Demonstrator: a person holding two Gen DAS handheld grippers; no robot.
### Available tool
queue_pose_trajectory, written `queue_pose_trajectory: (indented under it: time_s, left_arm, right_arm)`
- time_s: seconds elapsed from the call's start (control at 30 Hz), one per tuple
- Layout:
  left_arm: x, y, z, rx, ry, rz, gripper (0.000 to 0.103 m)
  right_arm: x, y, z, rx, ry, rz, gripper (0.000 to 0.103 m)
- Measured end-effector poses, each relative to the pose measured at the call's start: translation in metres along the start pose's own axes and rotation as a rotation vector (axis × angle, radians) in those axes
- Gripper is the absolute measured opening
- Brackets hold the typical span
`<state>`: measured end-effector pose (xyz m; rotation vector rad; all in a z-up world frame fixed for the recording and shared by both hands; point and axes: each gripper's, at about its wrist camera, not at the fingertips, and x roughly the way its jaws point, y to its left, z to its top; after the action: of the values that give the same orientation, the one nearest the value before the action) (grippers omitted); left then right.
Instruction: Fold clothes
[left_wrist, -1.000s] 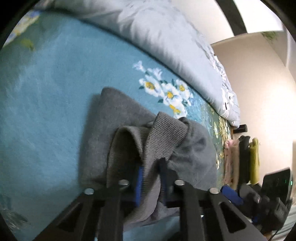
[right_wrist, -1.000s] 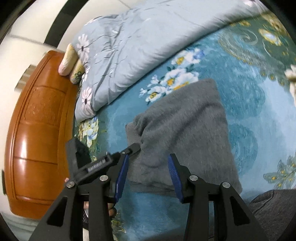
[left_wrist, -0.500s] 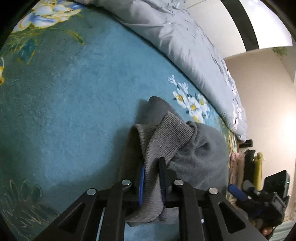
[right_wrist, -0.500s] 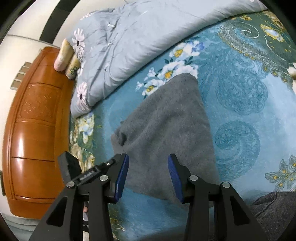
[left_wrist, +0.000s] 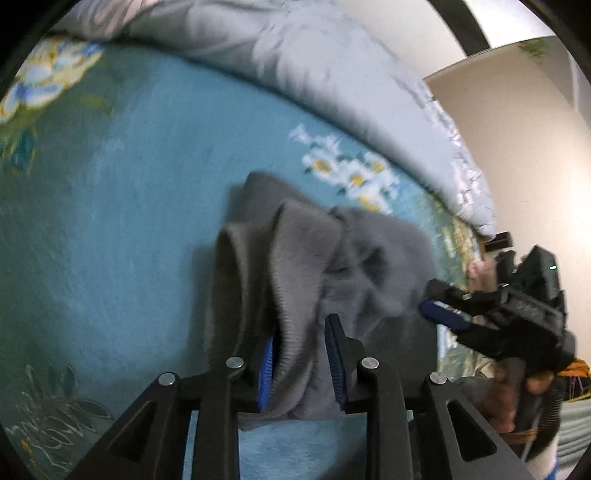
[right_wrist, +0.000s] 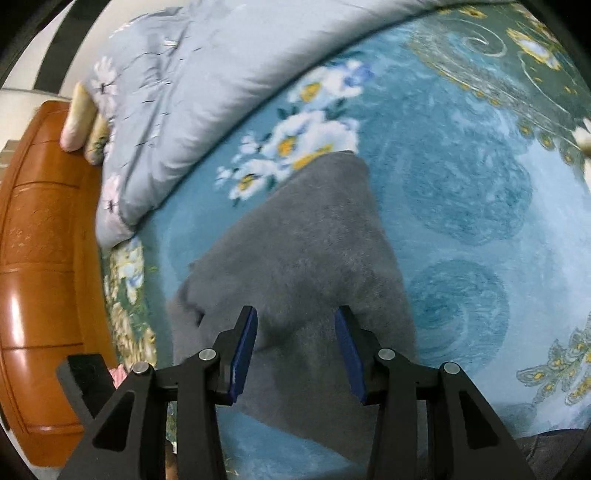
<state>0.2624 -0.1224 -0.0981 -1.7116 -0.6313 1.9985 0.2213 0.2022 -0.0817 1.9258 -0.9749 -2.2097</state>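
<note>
A gray sweater (left_wrist: 325, 266) lies bunched on a teal floral blanket (left_wrist: 110, 229) that covers the bed. In the left wrist view the left gripper (left_wrist: 301, 354) has its jaws parted a little, with a ribbed fold of the sweater hanging between the two blue pads (left_wrist: 266, 363). The fold touches the left pad, but a small gap shows beside the right one, so the cloth looks loosely held rather than pinched tight. The rest of the sweater is heaped in soft folds just beyond the fingers, with one corner reaching toward a cluster of white flowers (left_wrist: 351, 177) printed on the blanket.

In the right wrist view the right gripper (right_wrist: 295, 350) hovers over the same sweater (right_wrist: 303, 258), its jaws wide apart and holding nothing. The blue pads (right_wrist: 243, 350) sit above the near edge of the cloth, which spreads flat here in a rough wedge that narrows toward the flower print (right_wrist: 295, 144). The right gripper (left_wrist: 443, 314) also shows at the right side of the left wrist view, near the far edge of the sweater.

A gray quilt (right_wrist: 184, 92) is pushed up along the back of the bed. A wooden headboard (right_wrist: 40, 277) stands at the left of the right wrist view, with a pillow (right_wrist: 75, 118) against it.
</note>
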Motion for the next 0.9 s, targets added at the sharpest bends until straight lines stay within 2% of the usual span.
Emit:
queue_pose_trajectory:
  time_s: [0.13,0.3,0.4,0.53,0.67,0.73,0.8,0.83,0.9]
  left_arm:
    - [-0.005,0.003,0.001,-0.03,0.003,-0.025,0.029]
    - [-0.042,-0.004,0.003,0.031,-0.06,-0.067,0.029]
    - [-0.037,-0.008,0.003,0.033,-0.052,-0.092,0.033]
    - [-0.023,-0.009,-0.005,0.05,-0.013,-0.051,0.033]
    - [-0.015,-0.002,-0.012,0.041,0.004,0.011,0.033]
    - [-0.023,0.001,-0.013,0.043,-0.021,0.009,0.034]
    - [-0.028,0.005,-0.011,0.052,-0.046,0.035,0.047]
    - [-0.027,0.008,-0.009,0.048,-0.048,0.049,0.051]
    - [-0.018,0.018,-0.004,0.007,-0.031,0.06,0.054]
  right_arm:
    - [0.016,-0.003,0.003,-0.006,0.039,-0.062,0.045]
    - [-0.013,0.007,-0.008,0.016,0.056,-0.04,0.046]
    - [-0.018,0.018,-0.018,-0.045,0.089,-0.095,0.057]
    - [-0.002,0.007,-0.026,-0.043,0.121,-0.159,0.057]
    - [0.009,-0.002,-0.023,-0.012,0.155,-0.181,0.057]
    - [-0.001,0.003,-0.021,-0.039,0.119,-0.132,0.057]
    - [-0.017,0.008,-0.018,-0.08,0.052,-0.054,0.057]
    - [-0.023,0.008,-0.015,-0.096,0.021,-0.043,0.057]
    - [-0.03,0.006,-0.005,-0.131,-0.022,-0.098,0.058]
